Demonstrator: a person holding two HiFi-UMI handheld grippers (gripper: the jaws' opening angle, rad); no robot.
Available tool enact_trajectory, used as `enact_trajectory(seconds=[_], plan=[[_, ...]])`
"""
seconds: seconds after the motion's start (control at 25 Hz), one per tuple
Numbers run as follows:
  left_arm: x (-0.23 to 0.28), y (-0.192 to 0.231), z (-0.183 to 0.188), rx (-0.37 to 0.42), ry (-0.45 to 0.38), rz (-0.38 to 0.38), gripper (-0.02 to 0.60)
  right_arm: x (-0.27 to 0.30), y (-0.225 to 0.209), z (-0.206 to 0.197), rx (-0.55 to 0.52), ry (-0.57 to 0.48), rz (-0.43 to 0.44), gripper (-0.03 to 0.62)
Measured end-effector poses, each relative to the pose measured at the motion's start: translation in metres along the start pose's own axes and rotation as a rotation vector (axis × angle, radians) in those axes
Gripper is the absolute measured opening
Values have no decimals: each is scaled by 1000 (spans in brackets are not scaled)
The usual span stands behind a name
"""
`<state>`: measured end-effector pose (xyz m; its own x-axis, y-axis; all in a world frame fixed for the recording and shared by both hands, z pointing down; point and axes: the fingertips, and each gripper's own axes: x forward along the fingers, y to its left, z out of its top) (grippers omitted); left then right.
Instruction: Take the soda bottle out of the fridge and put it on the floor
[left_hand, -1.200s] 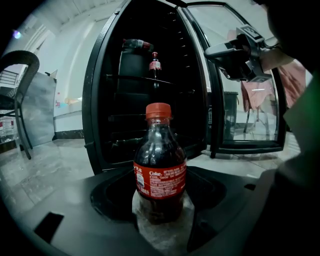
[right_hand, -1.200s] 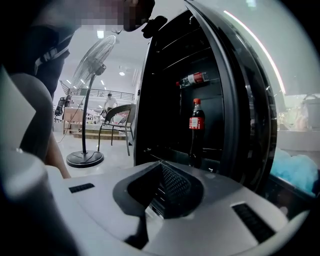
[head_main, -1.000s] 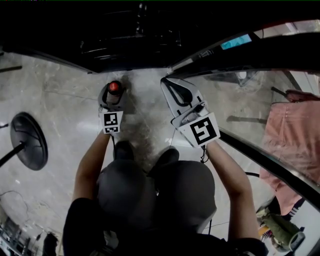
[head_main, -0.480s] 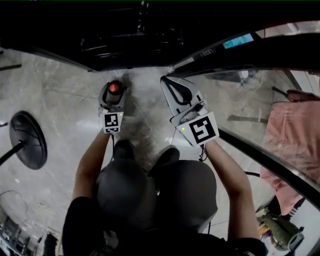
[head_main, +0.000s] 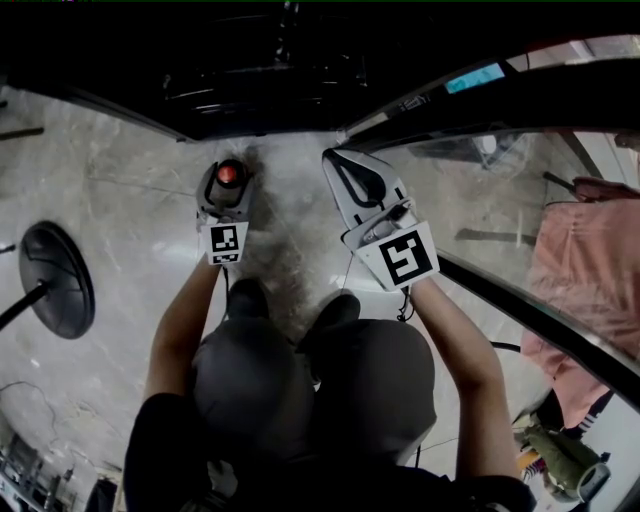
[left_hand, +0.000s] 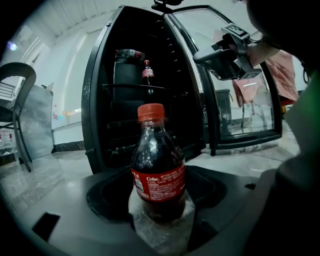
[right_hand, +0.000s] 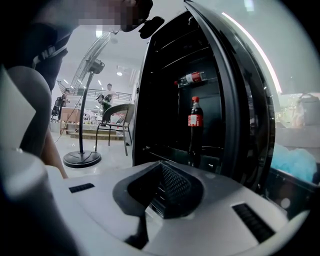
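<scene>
A dark soda bottle (left_hand: 157, 170) with a red cap (head_main: 229, 174) and red label stands upright just in front of the open fridge (left_hand: 145, 100), low over the marble floor (head_main: 130, 200). My left gripper (head_main: 226, 187) is shut on its lower body, one jaw on each side. Whether the bottle's base touches the floor is hidden. My right gripper (head_main: 347, 178) hovers to the right of the bottle, shut and holding nothing, and points at the fridge opening.
Inside the fridge another bottle (right_hand: 194, 117) stands on a shelf and one lies above it (right_hand: 192, 78). The glass door (head_main: 530, 315) is swung open at the right. A fan base (head_main: 58, 280) sits left, a pink cloth (head_main: 590, 290) right, and a chair (right_hand: 117, 117) behind.
</scene>
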<state>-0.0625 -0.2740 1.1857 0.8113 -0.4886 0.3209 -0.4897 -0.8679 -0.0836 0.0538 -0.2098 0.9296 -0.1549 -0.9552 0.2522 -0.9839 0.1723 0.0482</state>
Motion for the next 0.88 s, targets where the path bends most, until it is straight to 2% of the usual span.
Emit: enact_trajectory(seconds=[0.36, 0.6, 0.88], plan=[[-6, 3, 7, -5, -28, -10, 328, -3, 2, -7, 19, -5, 0, 18], [-6, 3, 20, 18, -54, -25, 331, -4, 2, -7, 20, -15, -4, 18], [-19, 7, 54, 14, -139, -20, 331, -5, 0, -7, 26, -20, -8, 18]])
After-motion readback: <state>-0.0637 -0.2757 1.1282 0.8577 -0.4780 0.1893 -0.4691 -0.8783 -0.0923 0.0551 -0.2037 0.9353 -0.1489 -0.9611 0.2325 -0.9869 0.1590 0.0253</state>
